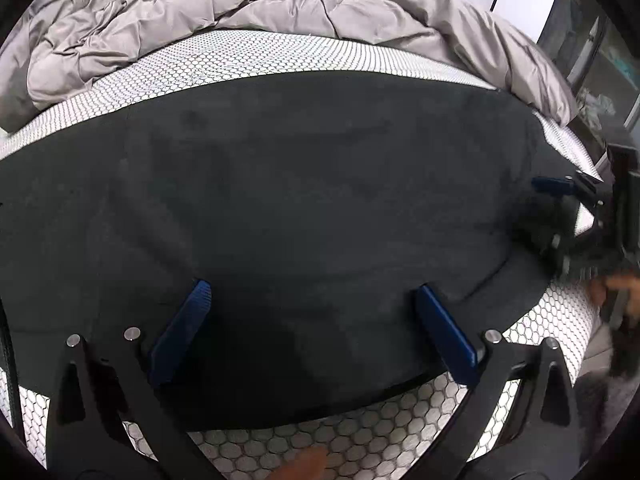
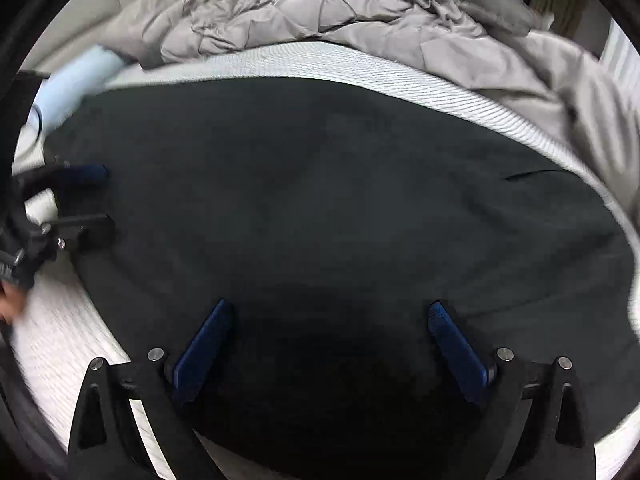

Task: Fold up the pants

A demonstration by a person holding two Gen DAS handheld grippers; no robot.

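Dark charcoal pants (image 1: 280,200) lie spread flat across the mattress, and they also fill the right wrist view (image 2: 320,208). My left gripper (image 1: 310,292) is open, its blue fingers wide apart just above the near part of the pants. My right gripper (image 2: 330,312) is open too, its fingers spread over the pants' near edge. The right gripper also shows at the right edge of the left wrist view (image 1: 560,208), over the pants' right end. The left gripper shows at the left edge of the right wrist view (image 2: 92,196), over the pants' left end.
The mattress (image 1: 360,432) has a white cover with a honeycomb print. A rumpled grey duvet (image 1: 200,12) is piled at the back of the bed, also seen in the right wrist view (image 2: 340,12). A pale blue object (image 2: 76,76) lies at the far left.
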